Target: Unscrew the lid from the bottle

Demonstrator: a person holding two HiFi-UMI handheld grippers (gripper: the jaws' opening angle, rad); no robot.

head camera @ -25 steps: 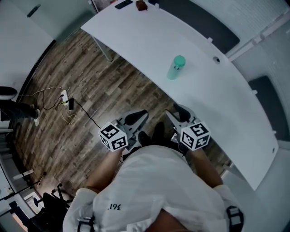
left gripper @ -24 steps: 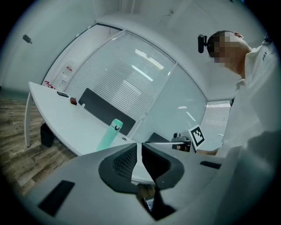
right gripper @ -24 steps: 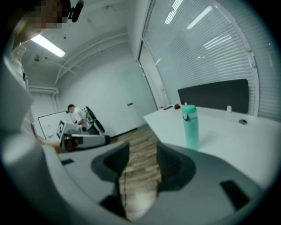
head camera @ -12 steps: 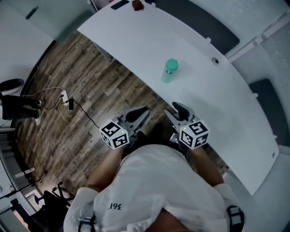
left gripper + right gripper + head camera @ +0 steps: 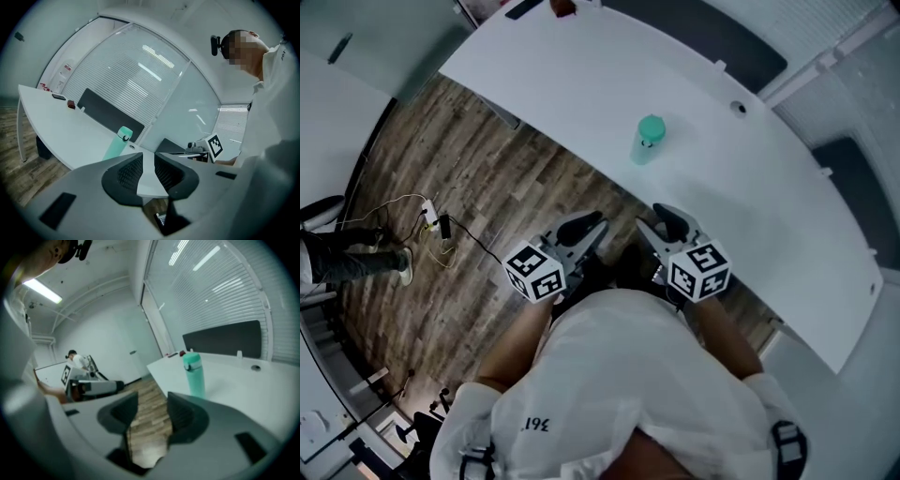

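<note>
Mint-green bottle [image 5: 645, 142] is standing upright on the white tabletop [image 5: 581, 84], nr its front edge, w/ the matching lid [image 5: 652, 126] on top and not yet touched. Both claws are hovering over the wood floor [image 5: 487, 187] short of the tabletop, well apart from the bottle, so I'm reading this as the approach step: nothing gripped, unscrewing not begun. Left claw [image 5: 591, 225] is showing only a narrow gap btwn its ribbed pads, having just been opening, w/ nothing in btwn. Right claw [image 5: 663, 217] is standing clearly apart, also empty, bottle sitting just beyond it and off to its right in the right gripper view. Next move, as I judge it: left claw is needing to open a lot wider to take the bottle body and steady it, while the right is coming over the lid to clamp and twist. Vs a sec ago, both claws are sitting a bit closer to the bottle, and the left jaws, then nearly together, are now parted.
</note>
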